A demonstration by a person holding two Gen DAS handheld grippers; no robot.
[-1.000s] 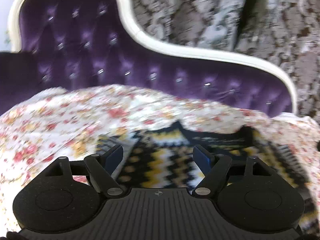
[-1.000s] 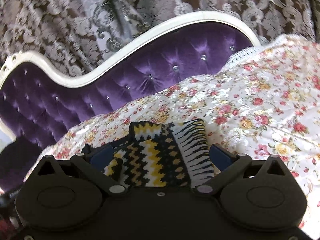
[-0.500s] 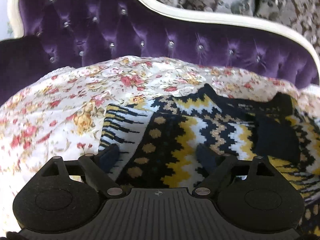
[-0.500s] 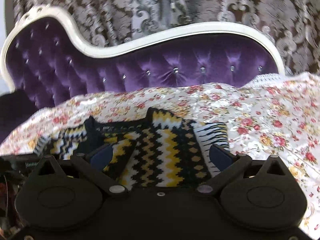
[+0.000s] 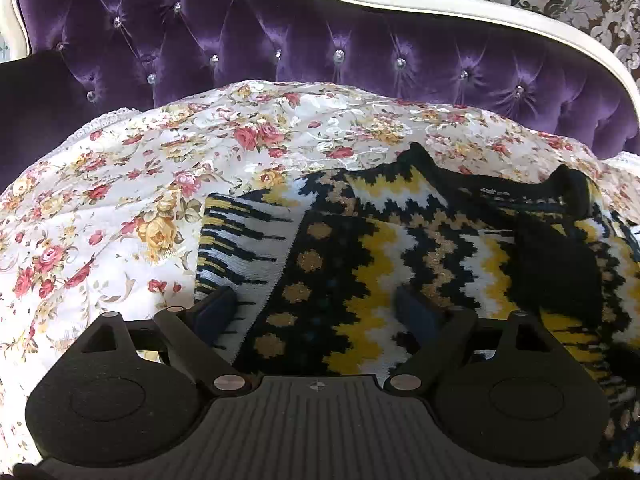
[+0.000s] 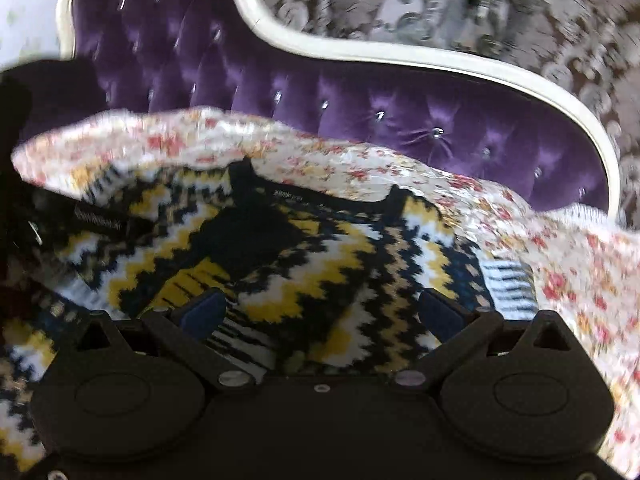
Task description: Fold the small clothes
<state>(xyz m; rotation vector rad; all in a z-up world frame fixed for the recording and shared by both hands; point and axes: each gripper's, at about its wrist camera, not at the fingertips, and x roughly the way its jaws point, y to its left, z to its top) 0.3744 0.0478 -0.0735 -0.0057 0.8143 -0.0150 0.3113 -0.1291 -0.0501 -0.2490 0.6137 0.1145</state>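
Observation:
A small knitted sweater (image 5: 400, 248) with black, yellow and white zigzags lies on a floral cover (image 5: 120, 208). Its left sleeve is folded inward over the body. My left gripper (image 5: 316, 312) is open, its fingers resting low over the sweater's left side. In the right wrist view the sweater (image 6: 320, 264) fills the middle, its black neckline toward the sofa back. My right gripper (image 6: 320, 312) is open just above the sweater's body, holding nothing. The right wrist view is blurred.
The floral cover (image 6: 580, 280) drapes a purple tufted sofa (image 5: 280, 40) with a cream frame (image 6: 400, 52). Patterned grey-brown curtains (image 6: 440, 0) hang behind. A dark shape (image 6: 16, 128) sits at the left edge of the right wrist view.
Both grippers have moved in lower and closer over the sweater. The right gripper has swung left toward the sweater's middle. Both stay open.

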